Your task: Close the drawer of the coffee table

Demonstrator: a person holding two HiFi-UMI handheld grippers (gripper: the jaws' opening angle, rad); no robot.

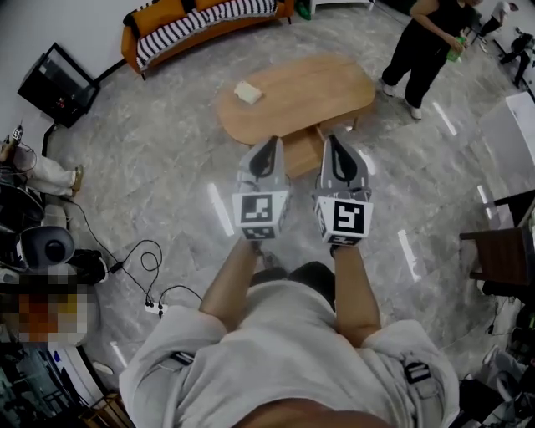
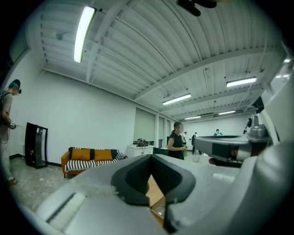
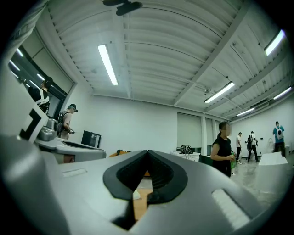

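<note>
In the centre of the frame, the left tool (image 1: 269,144) and the right tool (image 1: 333,140), each with 2 jaws pressed together and empty, flank the open drawer (image 1: 303,157) under the oval wooden surface (image 1: 318,92).

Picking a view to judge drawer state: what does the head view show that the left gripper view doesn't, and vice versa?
Head view only: the whole coffee table, its drawer pulled open, a pale block on top, floor cables. Left gripper view only: ceiling lights. Both: striped sofa, person in black.
</note>
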